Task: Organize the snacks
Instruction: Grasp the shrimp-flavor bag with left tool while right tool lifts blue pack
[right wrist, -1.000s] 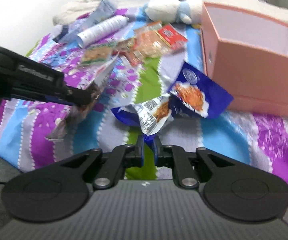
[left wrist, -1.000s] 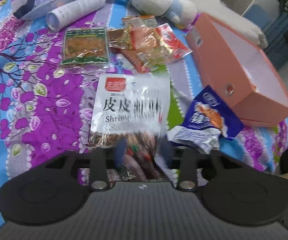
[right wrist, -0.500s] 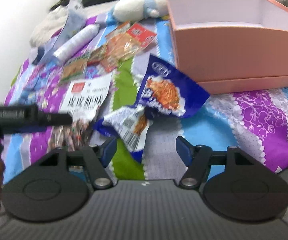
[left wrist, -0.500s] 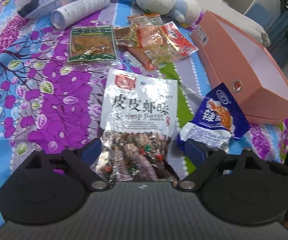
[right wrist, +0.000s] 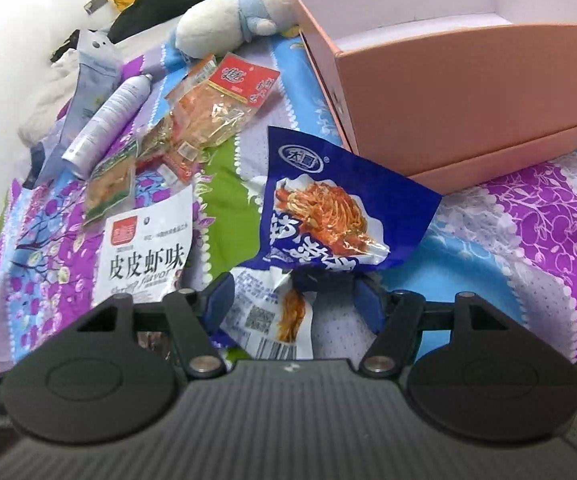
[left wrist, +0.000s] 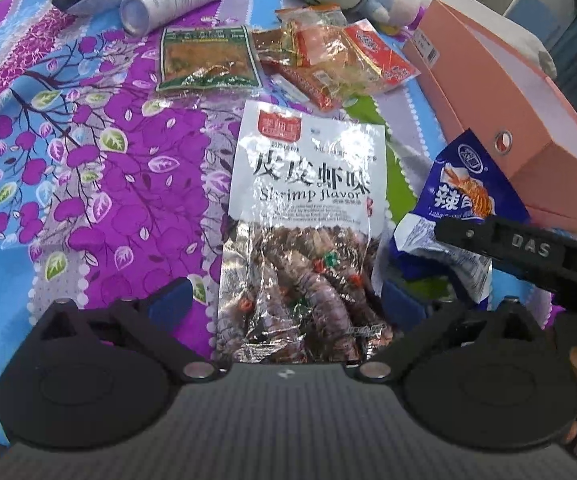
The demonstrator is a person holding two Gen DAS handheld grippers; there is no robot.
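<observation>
both packets lie loose on the bed, so the step in hand looks like the start of a pick. the left gripper straddles the bottom of the shrimp flavor packet mid-bed, its jaws opening, pads clear of the foil. the right gripper stands released around the crumpled end of the blue noodle packet, pads apart from it; that packet leans against the pink box near the bed's right edge. next, judging by the layout: close on a packet and carry it into the empty box. count: two large packets, one green packet, a heap of orange-red sachets too overlapped to count, one box.
</observation>
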